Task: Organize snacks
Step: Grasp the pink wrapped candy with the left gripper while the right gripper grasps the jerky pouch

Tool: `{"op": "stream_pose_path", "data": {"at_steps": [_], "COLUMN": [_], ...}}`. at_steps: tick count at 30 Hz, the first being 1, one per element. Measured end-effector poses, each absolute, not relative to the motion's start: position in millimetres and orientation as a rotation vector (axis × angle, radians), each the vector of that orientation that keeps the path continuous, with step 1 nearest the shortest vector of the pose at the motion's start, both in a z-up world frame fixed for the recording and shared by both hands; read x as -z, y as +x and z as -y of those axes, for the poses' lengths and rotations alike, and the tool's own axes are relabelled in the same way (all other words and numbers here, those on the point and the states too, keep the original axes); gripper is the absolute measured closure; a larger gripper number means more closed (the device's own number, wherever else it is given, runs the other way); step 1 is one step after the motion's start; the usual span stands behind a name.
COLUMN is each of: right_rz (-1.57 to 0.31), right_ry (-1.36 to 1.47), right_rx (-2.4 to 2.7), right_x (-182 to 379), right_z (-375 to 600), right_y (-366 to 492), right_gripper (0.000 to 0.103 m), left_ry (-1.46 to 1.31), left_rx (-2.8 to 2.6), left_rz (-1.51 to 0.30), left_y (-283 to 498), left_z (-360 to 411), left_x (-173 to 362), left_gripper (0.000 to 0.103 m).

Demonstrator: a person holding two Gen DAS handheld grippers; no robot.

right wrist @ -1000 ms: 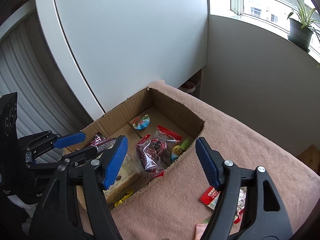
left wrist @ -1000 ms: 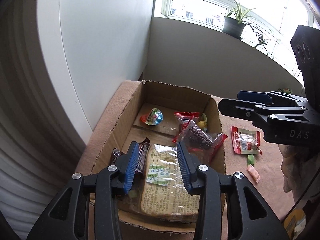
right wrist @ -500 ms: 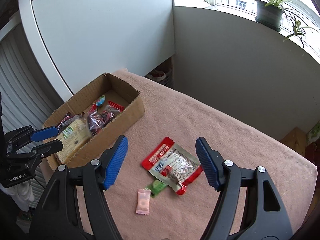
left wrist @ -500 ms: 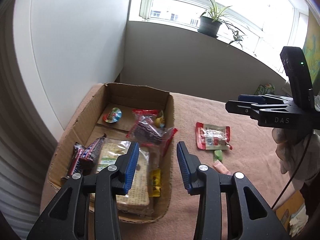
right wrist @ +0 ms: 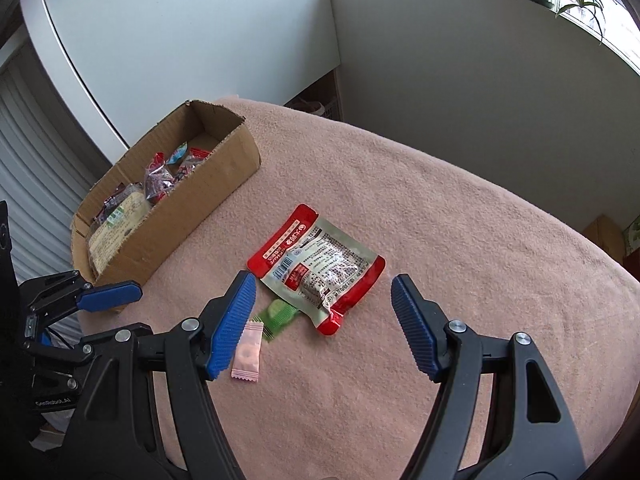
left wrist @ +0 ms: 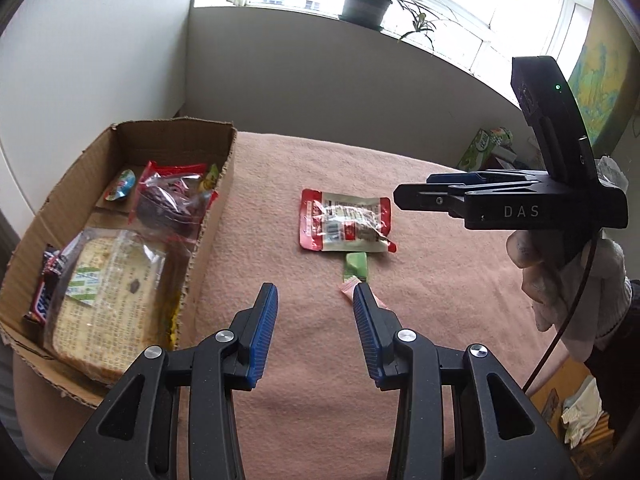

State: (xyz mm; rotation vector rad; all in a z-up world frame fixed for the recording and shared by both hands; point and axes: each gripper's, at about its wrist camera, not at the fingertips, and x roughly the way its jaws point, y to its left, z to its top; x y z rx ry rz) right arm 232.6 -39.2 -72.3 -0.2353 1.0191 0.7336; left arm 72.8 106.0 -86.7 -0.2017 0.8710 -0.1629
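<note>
We've swung both grippers, left (left wrist: 315, 312) and right (right wrist: 323, 303), off the box (right wrist: 192, 224); fingers released, empty, pouch (right wrist: 316, 266) at twelve o'clock next

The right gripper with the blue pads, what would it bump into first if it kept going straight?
Probably the red and silver foil snack pouch lying flat on the pink blanket; the right gripper stands open just short of it, though depth is uncertain.

Red-edged pouch (right wrist: 316, 270) — pink cloth (right wrist: 440, 220) — blue-padded claw (right wrist: 323, 292).
</note>
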Motion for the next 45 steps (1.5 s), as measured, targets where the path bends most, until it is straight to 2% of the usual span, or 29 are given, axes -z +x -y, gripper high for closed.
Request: {"op": "stream_pose_path", "data": {"at_steps": [8,9,11,14,22,29,36,37,39,40,45], "right_rz": [-1.061,-1.082,-1.114,-1.163,-1.277,-1.253,-1.172,-1.169,-1.161,-1.156,-1.217], "right_ry": [-0.176,-0.162,-0.152,-0.157,-0.232,-0.185,-0.235,-0.241,-0.243,-0.239,-0.217], "right_rx": [-0.781,-0.809,-0.87,-0.949,-1.02,-0.935,-0.85,-0.833,-0.806,-0.791,-0.815], "right_x": [81,83,88,98,133,130,117,117,117,118,130], "right_z": [22,16,2,-18,-49,-39,-27,-25,-18,-16,-5], "right_y": [255,257,255,248,233,255,270,274,286,292,306], "right_gripper": [0.032,0.04,0.049,0.056,0.056,0.064,0.064,0.062,0.046,0.043,0.042], "left_ry": [-0.208,-0.208,-0.208,-0.217,-0.258,-0.257,-0.271,-0.283,-0.312,-0.328,-0.337], "left_rx": [0.186,0.187,0.187,0.181,0.165,0.182,0.212,0.212,0.218,0.223,0.225], "left_rz": [-0.908,-0.912,-0.917,-0.911,-0.916,-0.935,-0.968,-0.973,-0.984,-0.988,-0.999], "left_y": [81,82,82,78,63,68,88,93,100,104,120], "left_z": [-88,-87,-85,-87,-102,-98,-88,-88,-90,-91,-85], "left_x": [100,102,103,103,101,107,122,124,128,130,136], "left_gripper": [0.065,0.065,0.065,0.065,0.065,0.065,0.065,0.065,0.065,0.065,0.065]}}
